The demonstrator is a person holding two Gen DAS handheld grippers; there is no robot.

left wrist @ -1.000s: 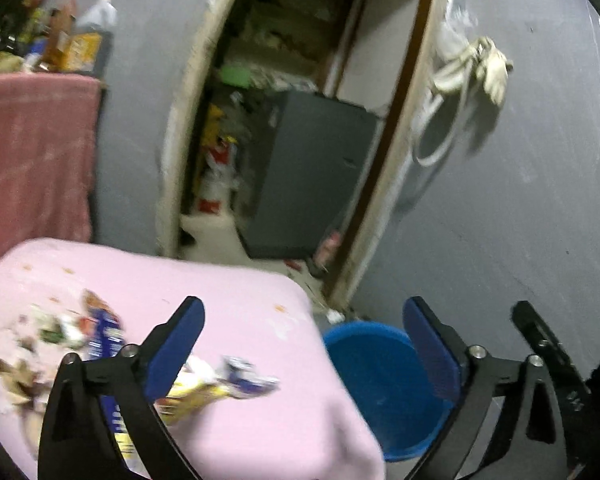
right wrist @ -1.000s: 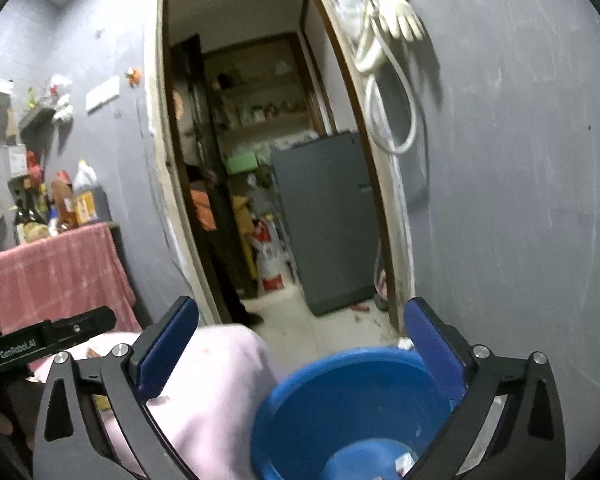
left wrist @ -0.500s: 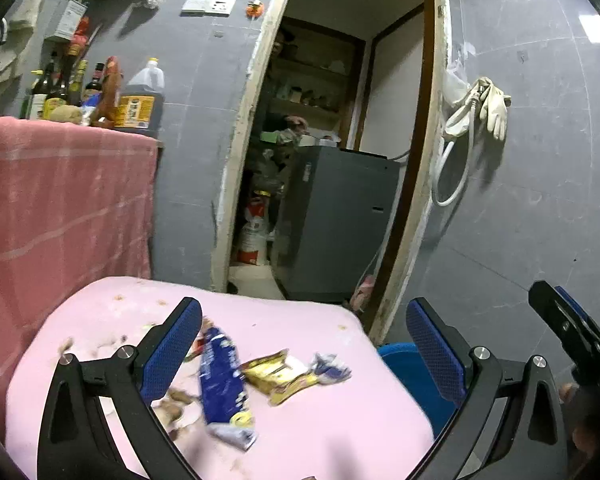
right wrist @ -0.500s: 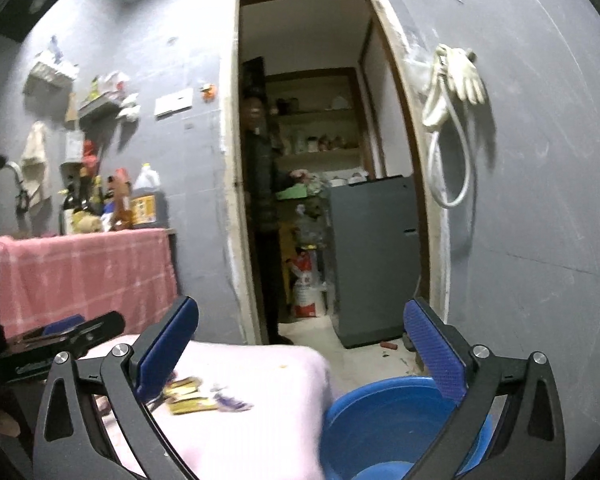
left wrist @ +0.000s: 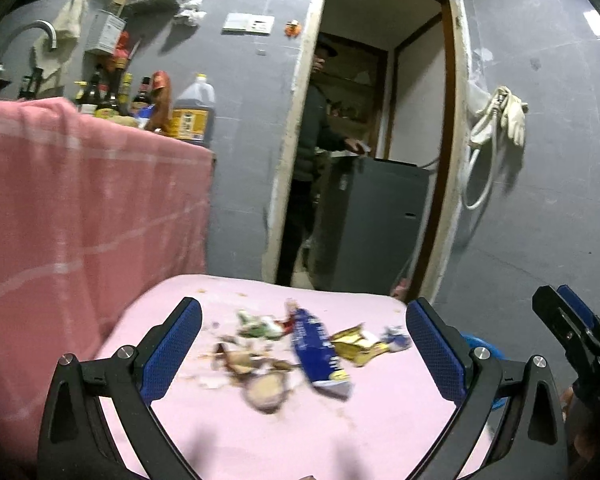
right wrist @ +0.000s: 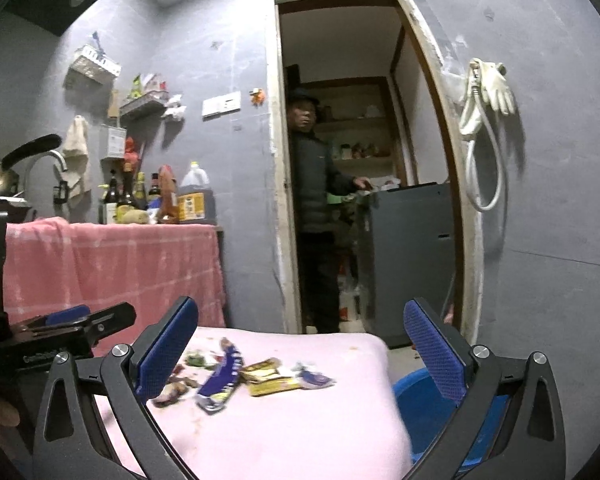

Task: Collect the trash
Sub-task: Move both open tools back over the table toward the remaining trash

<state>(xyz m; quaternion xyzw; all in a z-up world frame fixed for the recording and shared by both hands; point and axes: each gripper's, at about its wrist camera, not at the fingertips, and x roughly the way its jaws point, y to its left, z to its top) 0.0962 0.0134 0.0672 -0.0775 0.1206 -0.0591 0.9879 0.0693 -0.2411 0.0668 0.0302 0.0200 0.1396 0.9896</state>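
Pink cloth covers the surface (left wrist: 380, 420) where the trash sits: a blue wrapper (left wrist: 318, 354), a yellow wrapper (left wrist: 358, 344) and brown scraps (left wrist: 260, 384). 1 second ago both claws looked down at the blue tub; now they have swung back to the trash, so the next pick is likely close. The left claw (left wrist: 304, 352) and right claw (right wrist: 300, 352) are both wide and hold nothing. Only the right view shows much of the tub (right wrist: 420, 404) beside the surface.

Both the left gripper (left wrist: 300, 344) and the right gripper (right wrist: 300, 344) show black frames, silver screws, blue textured finger pads (left wrist: 170, 354).
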